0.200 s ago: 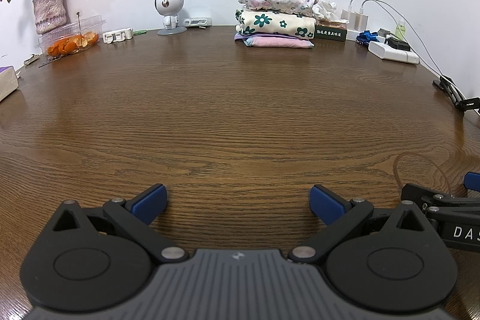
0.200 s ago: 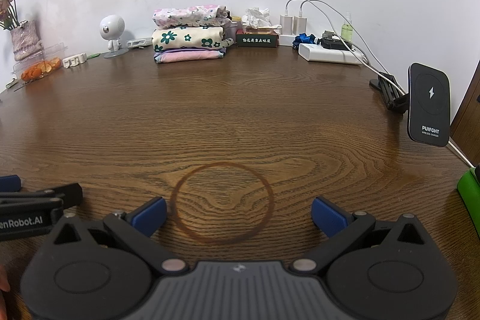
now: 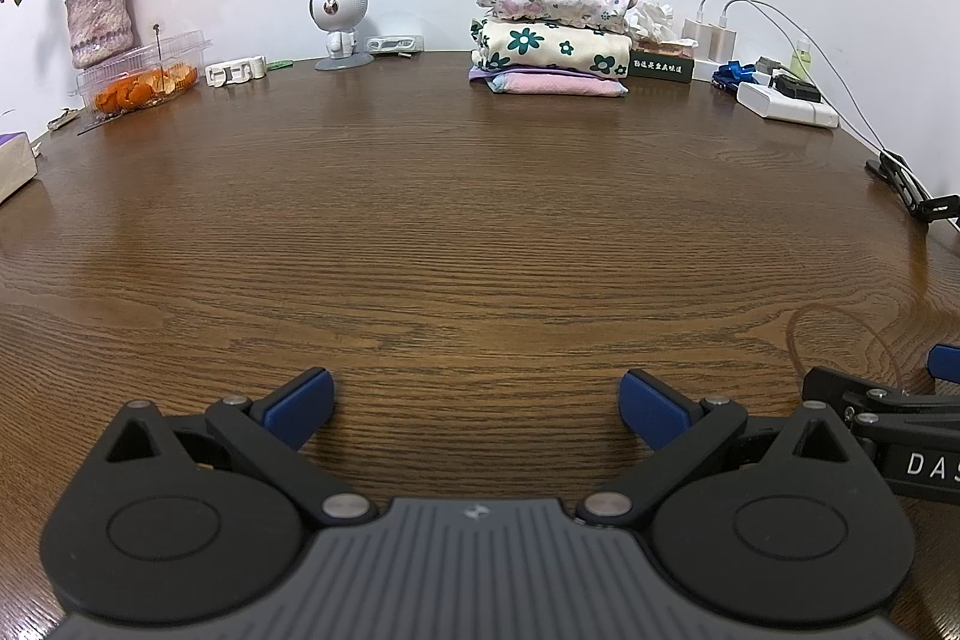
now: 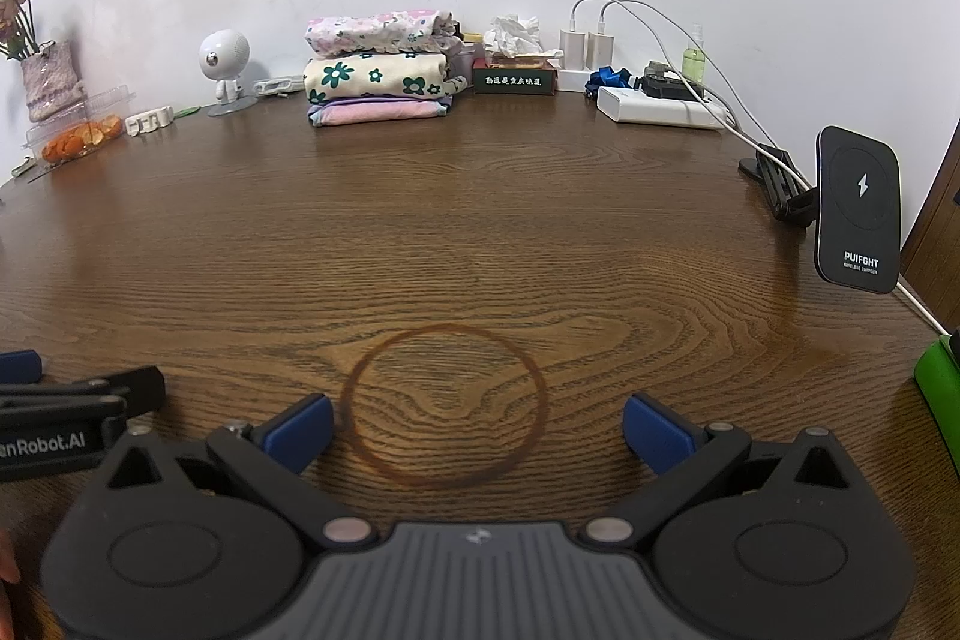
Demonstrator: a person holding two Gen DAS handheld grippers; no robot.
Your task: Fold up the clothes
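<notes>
While folded clothes (image 3: 552, 37) stack afar, right gripper (image 4: 477, 424) is cropped.

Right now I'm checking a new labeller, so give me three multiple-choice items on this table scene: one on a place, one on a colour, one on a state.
1. Where is the clothes stack?
A. at the table's far edge by the wall
B. between the grippers
C. on the floor

2. What colour is the bottom garment?
A. green
B. pink
C. black

3. How is the right gripper?
A. shut on cloth
B. shut, holding nothing
C. open, holding nothing

Answers:
1 A, the stack sits far back against the wall.
2 B, a pink fold lies under the flowered ones.
3 C, its blue pads stand wide apart over bare wood.
</notes>
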